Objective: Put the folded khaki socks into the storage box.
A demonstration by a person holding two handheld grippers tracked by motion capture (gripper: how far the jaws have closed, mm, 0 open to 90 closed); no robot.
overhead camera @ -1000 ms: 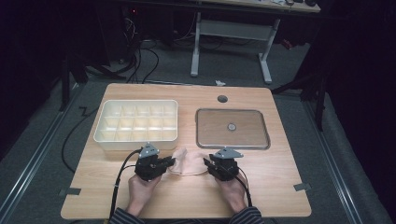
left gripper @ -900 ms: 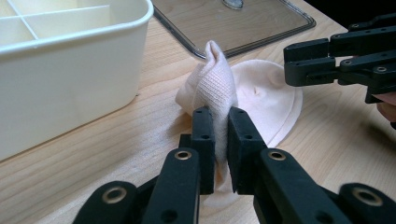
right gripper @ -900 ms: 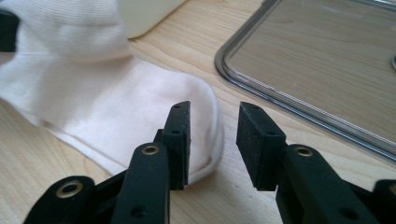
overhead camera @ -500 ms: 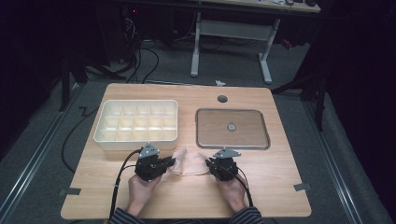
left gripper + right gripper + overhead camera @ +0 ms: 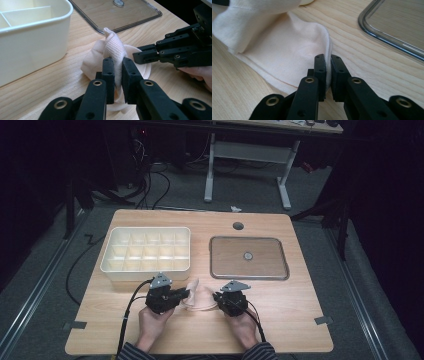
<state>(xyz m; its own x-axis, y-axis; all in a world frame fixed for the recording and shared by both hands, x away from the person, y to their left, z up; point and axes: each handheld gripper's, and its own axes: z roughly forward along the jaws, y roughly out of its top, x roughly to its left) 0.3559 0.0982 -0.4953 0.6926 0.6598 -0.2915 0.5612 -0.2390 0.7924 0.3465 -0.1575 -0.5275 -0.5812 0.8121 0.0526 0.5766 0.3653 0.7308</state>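
Little has shifted across the high view since the earlier frames: both hands sit in the same lower-middle patch of the table, and the real change is at the right gripper, whose jaws have just been closing and now pinch the rim of the pale sock between their pads. In the right gripper view only a thin fold of fabric shows in the narrow slot between the two black jaws, so the bite is shallow, right at the edge of the cloth

At the left of that lower-middle patch, the left gripper is clamped tight on a ribbed ridge of the same sock, which stands up in a peak above the jaws near the centre of its own view. From above, the sock lies on the wood between the two grippers, below the gap between the divided white bin at centre left and the clear lid at centre right

With both ends now gripped, the sock looks ready to be folded or lifted; the thin hold on the right side seems the likelier one to slip
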